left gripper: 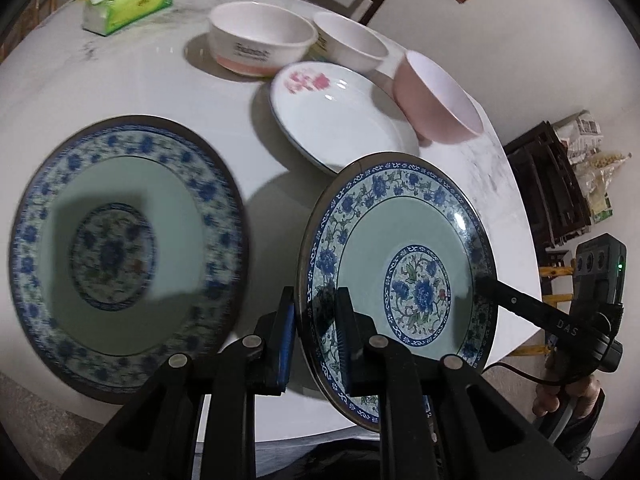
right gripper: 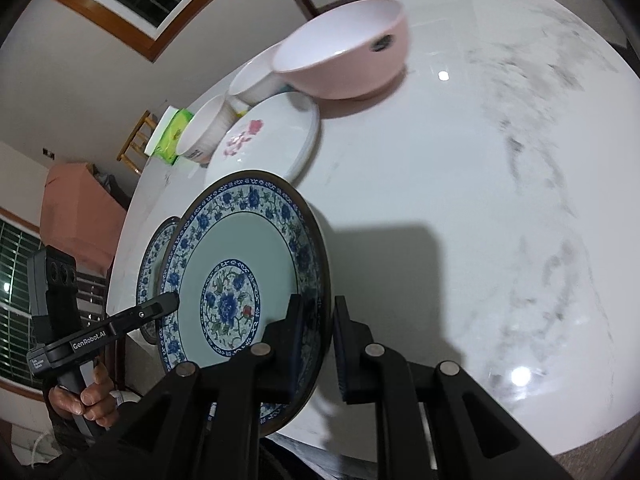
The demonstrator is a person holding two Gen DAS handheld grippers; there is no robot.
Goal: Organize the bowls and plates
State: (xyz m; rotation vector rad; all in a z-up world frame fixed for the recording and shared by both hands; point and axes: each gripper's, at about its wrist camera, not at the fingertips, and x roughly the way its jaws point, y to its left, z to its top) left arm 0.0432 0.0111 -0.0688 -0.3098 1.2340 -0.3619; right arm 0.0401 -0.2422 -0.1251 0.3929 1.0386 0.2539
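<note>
While both hand-held grippers are closed on its rim, the blue floral plate [left gripper: 400, 264] hangs tilted above the counter [right gripper: 460, 200]: the left hand-held gripper [left gripper: 316, 320] pinches its near-left edge, the right hand-held gripper [right gripper: 318, 332] the opposite edge. A second blue floral plate [left gripper: 124, 252] lies flat just beside it. Farther stand a white plate with pink flowers [left gripper: 340, 116], a pink bowl [left gripper: 436, 100], 2 white bowls [left gripper: 260, 40] and a green tissue pack [left gripper: 128, 0].
</note>
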